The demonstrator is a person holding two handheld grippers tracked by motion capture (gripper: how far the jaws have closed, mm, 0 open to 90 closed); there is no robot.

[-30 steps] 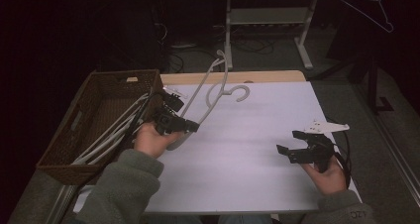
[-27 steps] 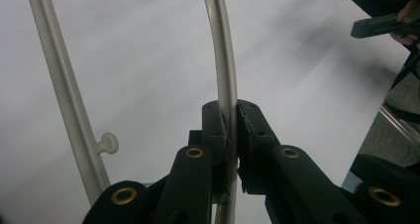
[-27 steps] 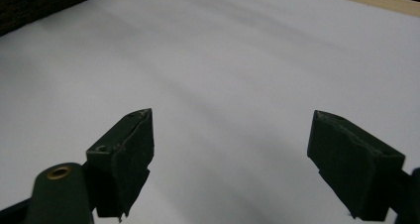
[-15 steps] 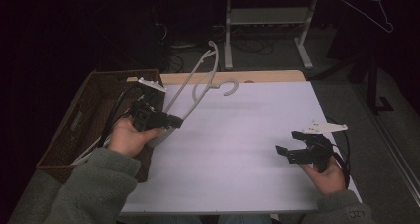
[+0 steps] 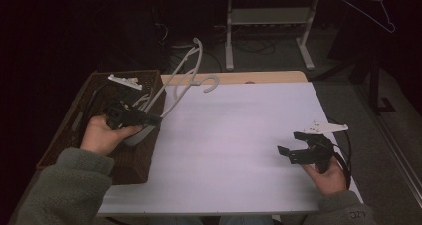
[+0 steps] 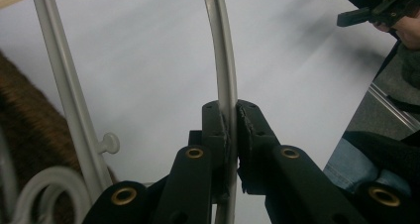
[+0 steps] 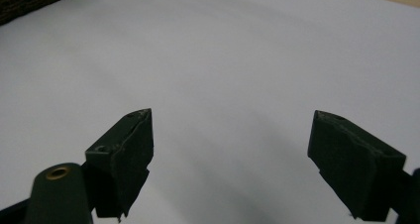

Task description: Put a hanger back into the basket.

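A grey plastic hanger [image 5: 185,80] tilts up over the table's back left corner, its hook [image 5: 211,82] near the far edge. My left gripper [image 5: 155,119] is shut on one of its bars, right at the basket's inner wall. In the left gripper view the black jaws pinch the grey hanger bar [image 6: 225,85] between them, with my left gripper [image 6: 233,116] closed tight. My right gripper [image 5: 289,148] hovers open low over the white sheet at the front right. Its own view has the right gripper [image 7: 233,135] with jaws wide apart and nothing between them.
A brown wicker basket [image 5: 64,135] with more grey hangers stands at the table's left edge. A white sheet [image 5: 239,135] covers the tabletop. A metal rack base [image 5: 268,36] and cables lie on the dark floor behind. A wire hanger [image 5: 370,8] hangs at the top right.
My left gripper has pulled left toward the basket with the hanger, whose far end has swung higher. The right gripper has stayed put and open.
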